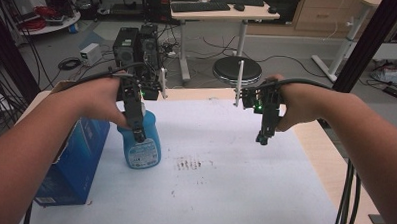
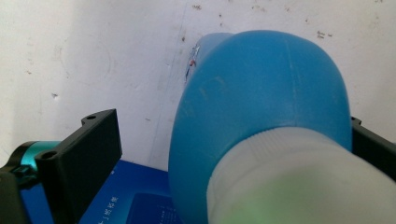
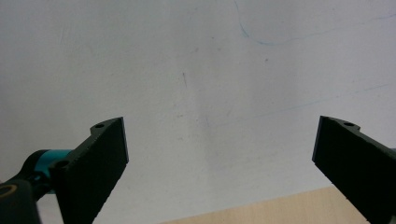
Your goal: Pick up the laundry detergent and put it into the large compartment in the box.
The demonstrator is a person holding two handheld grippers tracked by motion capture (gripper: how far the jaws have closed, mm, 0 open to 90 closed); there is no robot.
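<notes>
A blue plastic bottle (image 1: 147, 150) with a white cap stands upright on the white sheet (image 1: 224, 188), left of centre. My left gripper (image 1: 138, 134) comes down over its top. In the left gripper view the bottle (image 2: 261, 93) sits between the spread jaws, and the left one stands clear of its side. The left gripper (image 2: 233, 140) is open. My right gripper (image 1: 262, 139) hangs over bare sheet to the right, jaws pointing down. Its own view shows the right gripper (image 3: 219, 144) open, with nothing between its fingers.
A blue cardboard box (image 1: 77, 163) stands close to the left of the bottle, seen below it as the box (image 2: 135, 198) too. Dark smudges (image 1: 188, 164) mark the middle of the sheet. The wooden table edge (image 1: 330, 161) runs along the right. Beyond the table are a stool (image 1: 237, 71) and computer cases (image 1: 136, 45).
</notes>
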